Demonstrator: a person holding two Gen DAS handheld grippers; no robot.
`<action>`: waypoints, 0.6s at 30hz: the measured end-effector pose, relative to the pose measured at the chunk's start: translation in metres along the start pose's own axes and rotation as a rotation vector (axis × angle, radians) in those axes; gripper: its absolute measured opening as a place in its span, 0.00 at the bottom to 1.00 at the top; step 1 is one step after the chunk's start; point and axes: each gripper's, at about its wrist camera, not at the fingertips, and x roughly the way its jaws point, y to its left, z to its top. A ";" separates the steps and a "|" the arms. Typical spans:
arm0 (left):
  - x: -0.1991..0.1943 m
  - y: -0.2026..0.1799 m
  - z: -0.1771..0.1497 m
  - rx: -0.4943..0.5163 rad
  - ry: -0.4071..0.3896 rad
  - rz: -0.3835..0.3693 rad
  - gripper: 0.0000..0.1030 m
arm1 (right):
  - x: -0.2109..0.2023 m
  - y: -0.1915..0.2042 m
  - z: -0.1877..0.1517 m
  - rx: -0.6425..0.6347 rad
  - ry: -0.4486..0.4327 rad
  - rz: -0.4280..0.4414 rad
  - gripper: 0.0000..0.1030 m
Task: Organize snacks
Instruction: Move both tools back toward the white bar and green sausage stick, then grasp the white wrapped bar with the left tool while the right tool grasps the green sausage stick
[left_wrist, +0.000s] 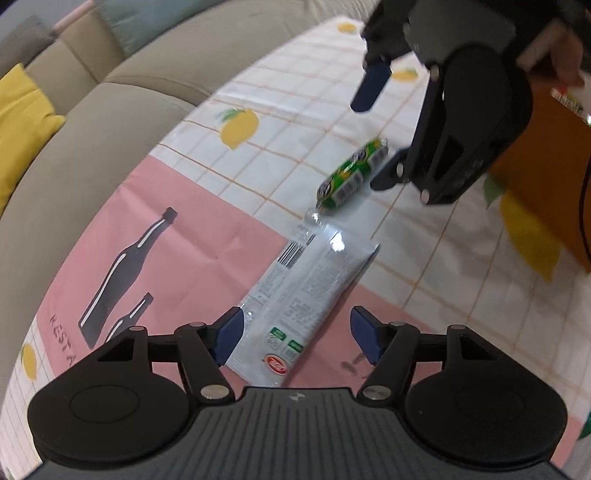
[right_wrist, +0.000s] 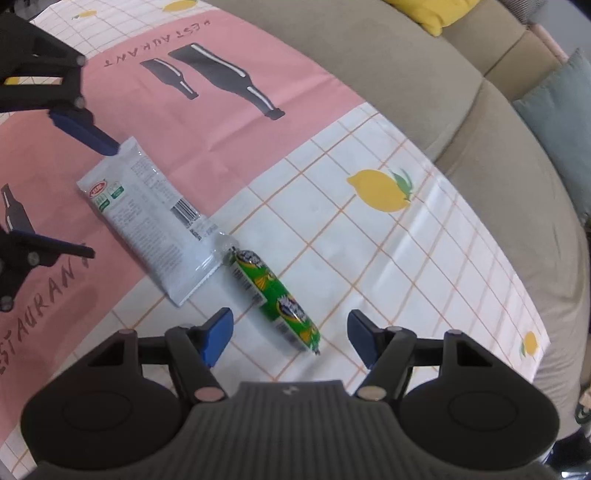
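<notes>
1. While both tools hang over the tablecloth (left_wrist: 177, 206), neither has hold of anything yet; I take this for the approach, with each tool lining up on its own snack.
2. Furthest left, the left gripper (left_wrist: 297, 338) has its jaws wide apart around the near end of the white packet (left_wrist: 295, 288), which lies flat on the pink patch; one blue pad looks close against the packet's edge.
3. Next comes the green sausage stick (right_wrist: 275, 297), lying on the checked part with its tip just touching the packet's far end.
4. Over it the right gripper (right_wrist: 290, 336) is likewise spread, straddling its near end.
5. Closing squarely on each should come next, then carrying them, perhaps to the orange box (left_wrist: 546, 155).
</notes>
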 end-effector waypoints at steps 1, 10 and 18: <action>0.005 0.001 0.001 0.018 0.006 0.004 0.76 | 0.002 -0.001 0.002 -0.001 0.004 0.006 0.65; 0.031 0.014 0.013 0.035 0.017 -0.024 0.82 | 0.018 -0.004 0.007 0.030 0.029 0.079 0.58; 0.038 0.032 0.011 -0.250 0.001 -0.122 0.81 | 0.026 -0.005 0.005 0.152 0.088 0.133 0.36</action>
